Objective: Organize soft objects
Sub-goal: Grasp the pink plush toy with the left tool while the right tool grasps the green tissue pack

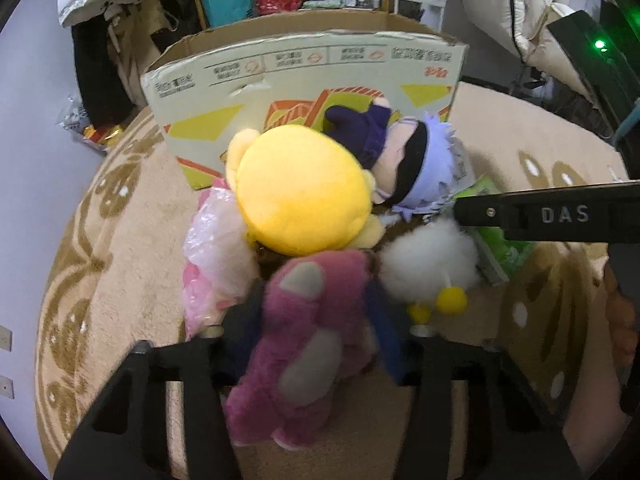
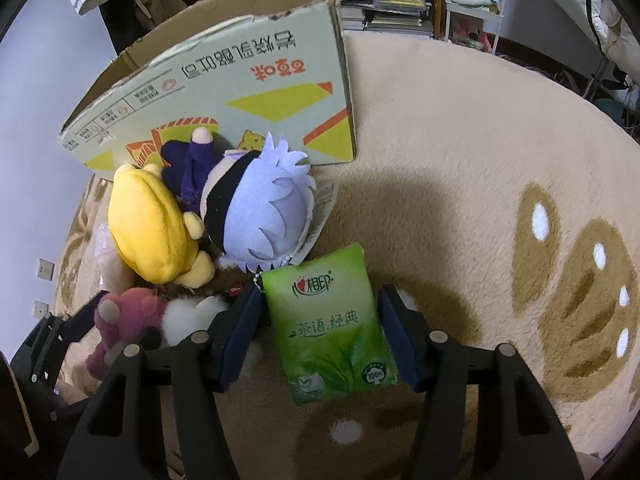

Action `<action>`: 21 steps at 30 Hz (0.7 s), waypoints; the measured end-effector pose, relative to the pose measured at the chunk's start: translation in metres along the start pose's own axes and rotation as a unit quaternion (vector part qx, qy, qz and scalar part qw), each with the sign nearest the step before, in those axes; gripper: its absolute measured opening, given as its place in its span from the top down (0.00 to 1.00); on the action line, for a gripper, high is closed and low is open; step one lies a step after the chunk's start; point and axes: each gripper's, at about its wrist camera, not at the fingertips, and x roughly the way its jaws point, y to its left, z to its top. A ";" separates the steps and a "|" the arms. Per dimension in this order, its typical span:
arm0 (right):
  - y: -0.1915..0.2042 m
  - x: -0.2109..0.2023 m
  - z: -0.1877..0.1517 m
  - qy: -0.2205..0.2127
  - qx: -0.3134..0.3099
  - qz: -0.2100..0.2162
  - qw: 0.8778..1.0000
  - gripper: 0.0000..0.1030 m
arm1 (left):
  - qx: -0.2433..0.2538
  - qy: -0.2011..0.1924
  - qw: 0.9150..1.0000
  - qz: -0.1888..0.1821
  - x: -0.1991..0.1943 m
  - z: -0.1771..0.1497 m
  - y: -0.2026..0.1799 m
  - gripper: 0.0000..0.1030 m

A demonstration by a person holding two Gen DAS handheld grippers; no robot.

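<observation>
A pink plush bear (image 1: 308,332) lies on the rug between the blue pads of my left gripper (image 1: 316,300), which is shut on it. A green tissue pack (image 2: 332,328) lies between the pads of my right gripper (image 2: 320,292), and both pads touch its sides. Behind these are a yellow plush (image 1: 300,188), a doll with lavender hair and a black blindfold (image 2: 260,208), a white fluffy toy with yellow feet (image 1: 428,264) and a pink toy in a plastic bag (image 1: 216,248). All are piled against an open cardboard box (image 2: 240,80).
Everything rests on a beige patterned rug (image 2: 460,160), which stretches far to the right. Shelves with books (image 2: 384,4) and bottles, bags and bedding stand behind the box. The right gripper's finger marked DAS (image 1: 540,216) crosses the left wrist view from the right.
</observation>
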 end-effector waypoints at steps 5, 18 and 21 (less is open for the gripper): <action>0.000 -0.006 0.002 -0.007 -0.004 -0.001 1.000 0.45 | -0.007 -0.009 1.000 0.001 -0.005 -0.001 0.004 0.58; -0.014 -0.010 0.003 -0.010 0.023 0.014 1.000 0.76 | -0.024 -0.016 1.000 0.011 -0.015 -0.004 0.011 0.62; -0.015 -0.009 0.003 -0.010 0.022 0.018 1.000 0.67 | -0.026 -0.018 0.999 0.010 -0.017 -0.003 0.012 0.62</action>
